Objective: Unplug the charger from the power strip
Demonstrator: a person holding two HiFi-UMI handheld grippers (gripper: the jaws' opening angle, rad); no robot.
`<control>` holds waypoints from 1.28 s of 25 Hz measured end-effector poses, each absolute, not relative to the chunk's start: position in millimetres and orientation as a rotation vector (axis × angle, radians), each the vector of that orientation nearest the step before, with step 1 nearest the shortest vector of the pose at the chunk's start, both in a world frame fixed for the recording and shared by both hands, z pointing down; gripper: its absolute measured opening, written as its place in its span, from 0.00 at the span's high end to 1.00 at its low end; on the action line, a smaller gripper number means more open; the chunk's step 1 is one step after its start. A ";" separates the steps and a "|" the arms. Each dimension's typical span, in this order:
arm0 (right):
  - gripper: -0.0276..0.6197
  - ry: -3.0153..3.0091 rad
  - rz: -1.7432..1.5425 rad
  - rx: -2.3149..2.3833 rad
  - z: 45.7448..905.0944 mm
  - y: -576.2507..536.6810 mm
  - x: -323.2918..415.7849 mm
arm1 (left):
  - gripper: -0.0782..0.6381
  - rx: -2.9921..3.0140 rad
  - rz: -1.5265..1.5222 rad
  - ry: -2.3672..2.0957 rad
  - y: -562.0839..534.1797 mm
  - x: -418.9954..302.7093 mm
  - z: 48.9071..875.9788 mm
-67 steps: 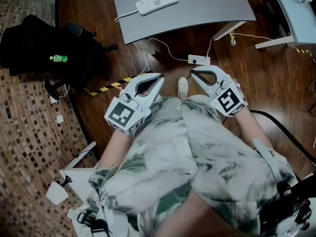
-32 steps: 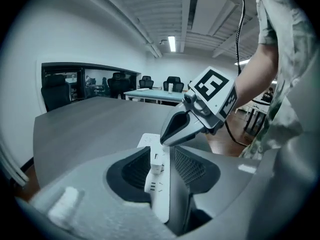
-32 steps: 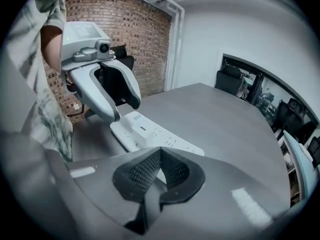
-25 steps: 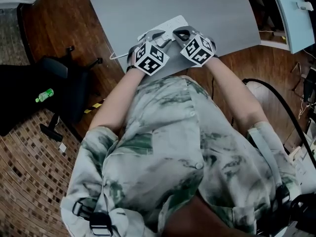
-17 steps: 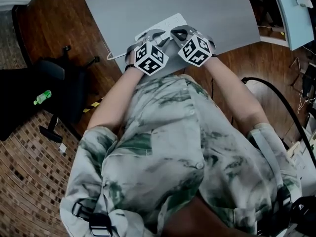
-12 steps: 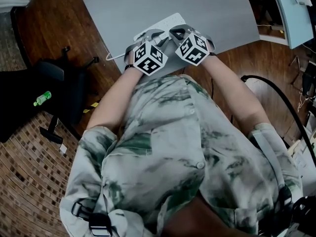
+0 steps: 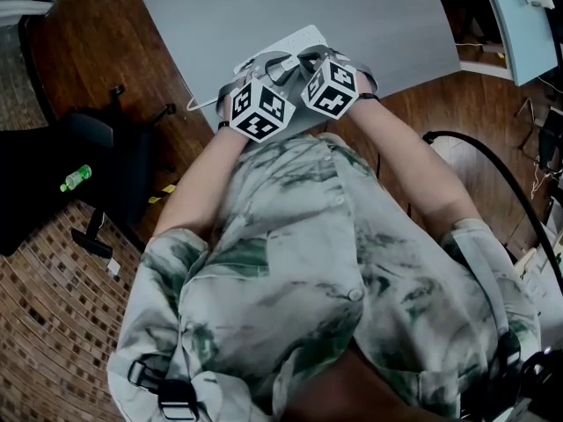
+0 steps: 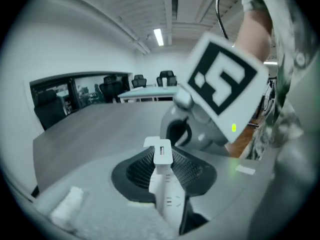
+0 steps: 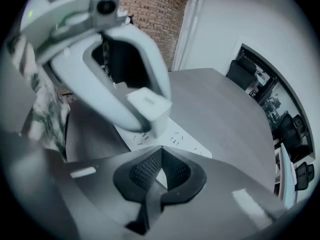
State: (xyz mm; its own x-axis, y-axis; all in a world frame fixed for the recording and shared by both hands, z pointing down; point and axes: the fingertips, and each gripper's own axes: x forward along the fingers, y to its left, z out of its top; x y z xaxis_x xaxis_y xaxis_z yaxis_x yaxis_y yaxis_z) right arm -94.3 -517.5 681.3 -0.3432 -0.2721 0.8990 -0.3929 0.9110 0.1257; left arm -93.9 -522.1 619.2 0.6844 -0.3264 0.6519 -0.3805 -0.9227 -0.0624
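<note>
Left gripper view: the left gripper (image 8: 161, 161) has its two pads pinched on a small white block, which we take for the charger (image 8: 161, 150). The block sits right at the fingertips, with little pad behind it.

Right gripper view: the charger stands on the near part of the white power strip (image 9: 175, 139), and a curved finger of the left gripper is against its side. The prongs are hidden, so we cannot tell whether it is fully seated. The right gripper (image 9: 160, 153) has its tips pressed together with nothing between them. It hangs just over the strip beside the charger, and we cannot confirm that it touches the strip.

Head view: the strip lies on the grey table (image 7: 378, 11), close to the edge nearest us. Its white cord (image 7: 204, 102) trails off that edge. Both grippers are crowded over the same end of the strip.

What we judge could go wrong from here:
- The strip may rise with the charger. If the right gripper is not bearing down, the socket's hold could lift the light strip.
- The pads may slip off. The grip is shallow, the casing is smooth, and the pull will be sharp.
- The prongs may bind. The left gripper comes in at a slant, so the pull may not run straight out of the socket.
- The strip may skid off the table. It lies near the edge and the cord hangs over it.
- The grippers may knock each other, since they work very close together.
</note>
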 end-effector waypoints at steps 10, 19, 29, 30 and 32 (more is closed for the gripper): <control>0.96 -2.036 0.085 0.540 677.7 -524.4 -89.6 | 0.75 2.789 0.861 -0.666 -527.5 -125.6 544.7; 0.95 -2.258 0.075 0.607 603.8 -474.0 -53.0 | 0.75 2.751 0.812 -0.933 -483.5 -147.7 490.4; 0.95 -2.428 0.044 0.510 551.9 -340.3 2.1 | 0.75 2.695 0.801 -1.162 -360.8 -143.4 427.2; 0.95 -2.448 0.042 0.496 549.0 -328.0 4.3 | 0.75 2.676 0.800 -1.182 -345.8 -142.8 425.4; 0.95 -2.466 0.052 0.479 548.8 -304.8 9.3 | 0.75 2.637 0.799 -1.222 -317.7 -143.5 423.8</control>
State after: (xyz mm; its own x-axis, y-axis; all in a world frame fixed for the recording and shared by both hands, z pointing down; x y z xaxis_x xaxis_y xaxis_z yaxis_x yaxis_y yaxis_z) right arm 9.3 -304.8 548.8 -0.7432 -0.3264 0.5841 -0.3508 0.9334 0.0752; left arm -143.5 -317.7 423.8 0.5327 -0.6725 0.5138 -0.7400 -0.6647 -0.1028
